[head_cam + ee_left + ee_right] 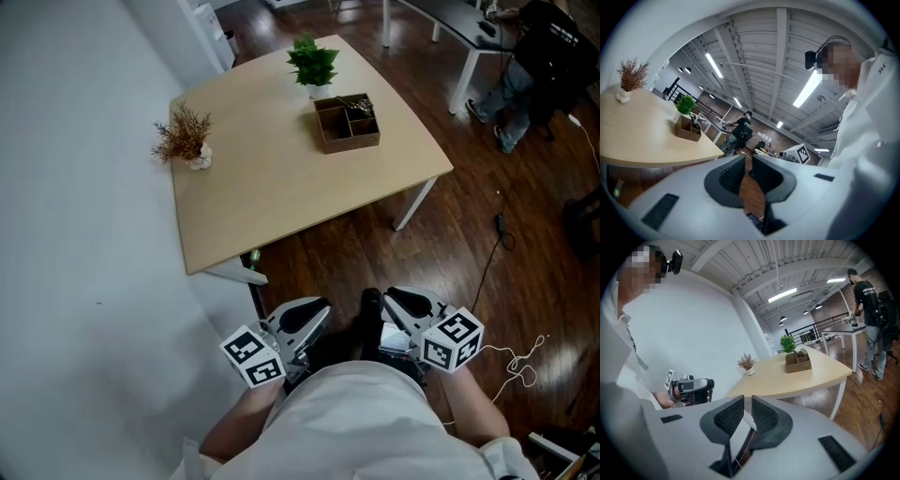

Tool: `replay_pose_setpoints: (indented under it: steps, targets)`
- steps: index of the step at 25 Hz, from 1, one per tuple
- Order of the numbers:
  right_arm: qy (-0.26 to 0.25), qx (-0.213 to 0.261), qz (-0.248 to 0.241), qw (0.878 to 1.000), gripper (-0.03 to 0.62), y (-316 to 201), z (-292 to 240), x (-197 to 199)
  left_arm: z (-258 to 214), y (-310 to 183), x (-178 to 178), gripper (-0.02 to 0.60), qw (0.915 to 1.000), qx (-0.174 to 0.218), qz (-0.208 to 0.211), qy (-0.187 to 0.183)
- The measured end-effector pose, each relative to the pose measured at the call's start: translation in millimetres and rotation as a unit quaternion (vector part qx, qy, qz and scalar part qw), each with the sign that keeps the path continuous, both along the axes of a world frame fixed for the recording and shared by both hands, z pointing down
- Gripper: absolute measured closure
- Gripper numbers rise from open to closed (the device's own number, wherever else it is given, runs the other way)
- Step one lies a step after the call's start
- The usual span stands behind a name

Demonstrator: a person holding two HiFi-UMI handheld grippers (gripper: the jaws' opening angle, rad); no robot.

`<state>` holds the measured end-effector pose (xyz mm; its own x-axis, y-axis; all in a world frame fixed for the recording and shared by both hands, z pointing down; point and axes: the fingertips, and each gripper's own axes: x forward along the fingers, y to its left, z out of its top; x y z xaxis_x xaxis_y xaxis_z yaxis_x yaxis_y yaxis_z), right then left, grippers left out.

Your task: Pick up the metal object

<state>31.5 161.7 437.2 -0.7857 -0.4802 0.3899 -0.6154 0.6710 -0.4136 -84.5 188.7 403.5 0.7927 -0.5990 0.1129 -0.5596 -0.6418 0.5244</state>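
Head view: left gripper [319, 309] and right gripper [394, 298] held low against the person's torso, over the wood floor [469, 234], well apart from the surface [262, 197]. Gripper views: both pairs of jaws drawn almost together, thin slit only, nothing between. Metal object [357, 106] sits in a back compartment of the wooden box [349, 137], just beside the green plant [313, 62]

Head view looks steeply down; gripper views, seemingly low, share the table [272, 178].
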Motion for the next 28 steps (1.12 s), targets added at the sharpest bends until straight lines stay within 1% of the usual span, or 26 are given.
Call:
replay_pose_setpoints:
  steps: [4,7,12,16,21,24,28]
  targets:
    - [-0.004,-0.001,-0.033,0.999,0.546,-33.3,4.3,-4.5,0.9,-27.5,-0.3,0.540,0.9995,-0.001,-0.030,-0.004]
    - [-0.005,0.006,-0.049,0.999,0.546,-64.5,0.6,-2.6,0.9,-53.2,5.4,0.540,0.9991,-0.003,-0.042,-0.007]
    - [-0.001,0.010,-0.069,0.998,0.546,-117.1,1.0,14.8,-2.2,-106.3,30.0,0.540,0.9985,-0.001,-0.054,-0.004]
    - [0.000,0.009,-0.081,0.997,0.546,-150.1,-1.4,28.9,-7.7,-139.6,51.1,0.540,0.9983,0.001,-0.057,-0.005]
    - [0.001,0.007,-0.092,0.996,0.546,-178.4,1.6,40.4,-6.2,-166.1,64.3,0.540,0.9977,-0.006,-0.068,-0.006]
    - [0.005,0.006,-0.090,0.996,0.546,-191.7,5.8,44.3,-2.6,-176.0,67.7,0.540,0.9974,-0.014,-0.070,-0.007]
    - [0.005,-0.003,-0.089,0.996,0.546,-206.2,8.0,41.0,-2.1,-192.5,62.6,0.540,0.9973,-0.018,-0.069,-0.013]
